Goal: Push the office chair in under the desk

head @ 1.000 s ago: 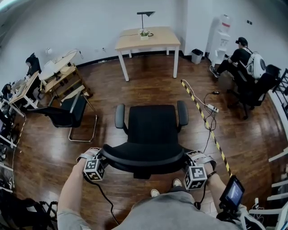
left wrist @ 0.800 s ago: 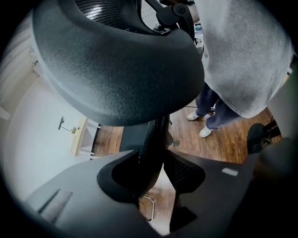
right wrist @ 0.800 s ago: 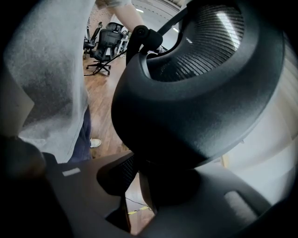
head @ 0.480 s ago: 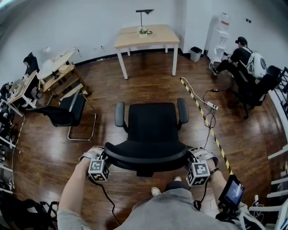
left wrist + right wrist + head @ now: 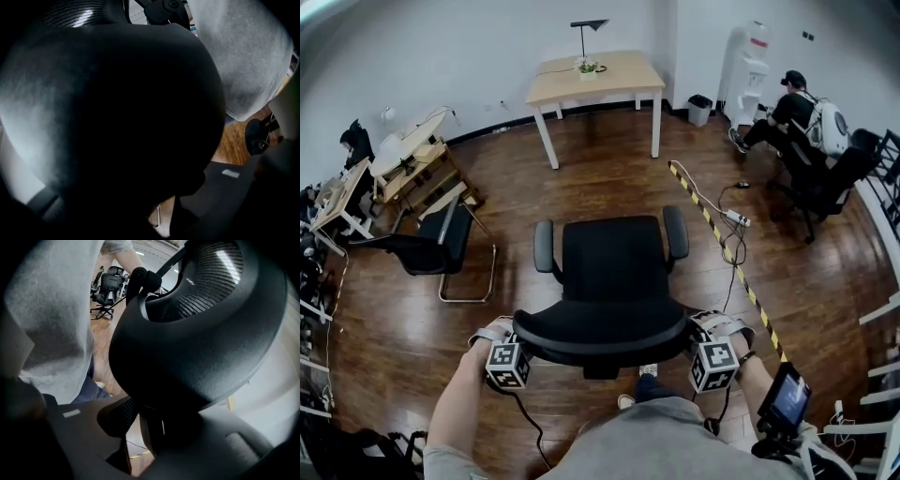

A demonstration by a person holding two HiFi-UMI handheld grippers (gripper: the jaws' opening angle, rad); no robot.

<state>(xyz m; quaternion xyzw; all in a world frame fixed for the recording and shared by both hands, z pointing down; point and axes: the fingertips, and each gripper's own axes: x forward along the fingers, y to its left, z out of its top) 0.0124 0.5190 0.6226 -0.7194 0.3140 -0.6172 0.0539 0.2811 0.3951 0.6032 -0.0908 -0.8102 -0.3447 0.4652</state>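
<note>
The black office chair (image 5: pixel 614 272) stands on the wood floor with its seat facing the light wooden desk (image 5: pixel 600 77) at the far wall, a good gap of floor between them. My left gripper (image 5: pixel 517 339) sits on the left end of the curved backrest and my right gripper (image 5: pixel 698 337) on the right end. Both sets of jaws are closing on that rim. The backrest (image 5: pixel 108 103) fills the dark left gripper view. In the right gripper view the rim (image 5: pixel 197 343) lies between the jaws of the right gripper (image 5: pixel 154 427).
A second black chair (image 5: pixel 431 248) stands to the left, with cluttered desks (image 5: pixel 403 155) behind it. A yellow-black taped strip (image 5: pixel 722 253) and a power strip (image 5: pixel 733 218) run along the floor on the right. A seated person (image 5: pixel 802 108), a water dispenser (image 5: pixel 748 61) and a bin (image 5: pixel 699 110) are far right.
The chair has rolled a little forward toward the desk, and both grippers have gone with it on the backrest. The view has shifted slightly.
</note>
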